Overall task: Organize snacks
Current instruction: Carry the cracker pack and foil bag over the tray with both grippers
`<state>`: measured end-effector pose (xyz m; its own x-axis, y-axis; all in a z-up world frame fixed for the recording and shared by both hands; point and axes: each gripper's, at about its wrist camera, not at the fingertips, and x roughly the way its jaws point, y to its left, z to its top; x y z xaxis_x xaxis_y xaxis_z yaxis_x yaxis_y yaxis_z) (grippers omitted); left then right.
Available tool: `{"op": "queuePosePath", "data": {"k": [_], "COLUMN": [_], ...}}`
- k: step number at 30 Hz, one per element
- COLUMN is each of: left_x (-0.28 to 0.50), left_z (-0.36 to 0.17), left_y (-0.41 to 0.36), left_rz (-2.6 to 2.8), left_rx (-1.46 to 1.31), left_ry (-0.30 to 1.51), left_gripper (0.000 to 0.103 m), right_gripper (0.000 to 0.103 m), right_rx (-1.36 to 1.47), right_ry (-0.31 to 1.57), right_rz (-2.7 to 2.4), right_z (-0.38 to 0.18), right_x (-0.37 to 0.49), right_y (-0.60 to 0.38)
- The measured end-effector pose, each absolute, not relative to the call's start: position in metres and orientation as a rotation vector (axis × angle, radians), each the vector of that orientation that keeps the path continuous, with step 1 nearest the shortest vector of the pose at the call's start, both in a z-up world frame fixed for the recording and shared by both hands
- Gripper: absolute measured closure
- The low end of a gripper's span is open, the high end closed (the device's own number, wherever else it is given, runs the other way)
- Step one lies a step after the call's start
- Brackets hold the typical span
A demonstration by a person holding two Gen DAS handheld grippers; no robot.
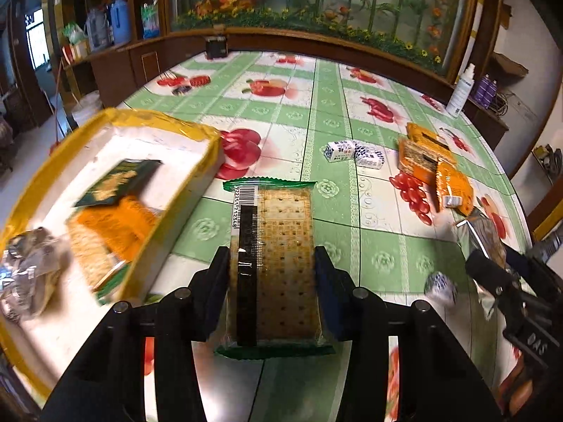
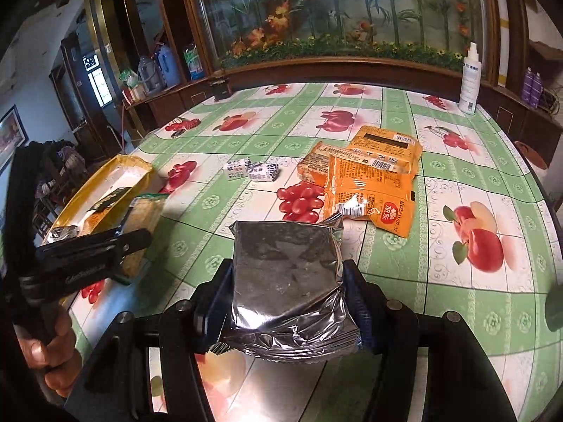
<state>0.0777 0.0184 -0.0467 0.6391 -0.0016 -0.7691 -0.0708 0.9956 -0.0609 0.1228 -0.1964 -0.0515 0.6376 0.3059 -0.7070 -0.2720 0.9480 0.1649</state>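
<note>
the left gripper (image 1: 271,274) pinches a light, brittle cracker pack (image 1: 272,256) by its long edges, the yellow-rimmed tray (image 1: 197,130) at ten o'clock. the right gripper (image 2: 286,302) clamps a slick, crinkly foil pouch (image 2: 285,274) across its sides; both look easily crushed

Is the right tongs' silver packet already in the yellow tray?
No: the right tongs hold the silver packet above the table, away from the yellow tray.

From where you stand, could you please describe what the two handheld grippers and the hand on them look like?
Both are matte black. The left gripper and right gripper each have flat dark-blue pads on angular black linkages with round silver pins. From the right wrist view, the left unit's body carries faint raised lettering, and a bare hand grips its handle. No cables are visible.
</note>
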Motion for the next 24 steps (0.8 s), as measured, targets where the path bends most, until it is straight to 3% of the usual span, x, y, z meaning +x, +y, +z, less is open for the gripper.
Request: {"op": "queuePosePath", "data": {"k": [24], "left_x": [0.002], "left_z": [-0.012], "left_y": [0.080], "left_rz": [0.216], "left_rx": [-0.036], "left_ry": [0.748], "left_gripper": [0.058], "right_gripper": [0.041], "right_rx": [0.004], "right_ry": [0.742], "right_rz": [0.534], "right_z": [-0.019], "right_x": [0.066], "right_y": [-0.112]}}
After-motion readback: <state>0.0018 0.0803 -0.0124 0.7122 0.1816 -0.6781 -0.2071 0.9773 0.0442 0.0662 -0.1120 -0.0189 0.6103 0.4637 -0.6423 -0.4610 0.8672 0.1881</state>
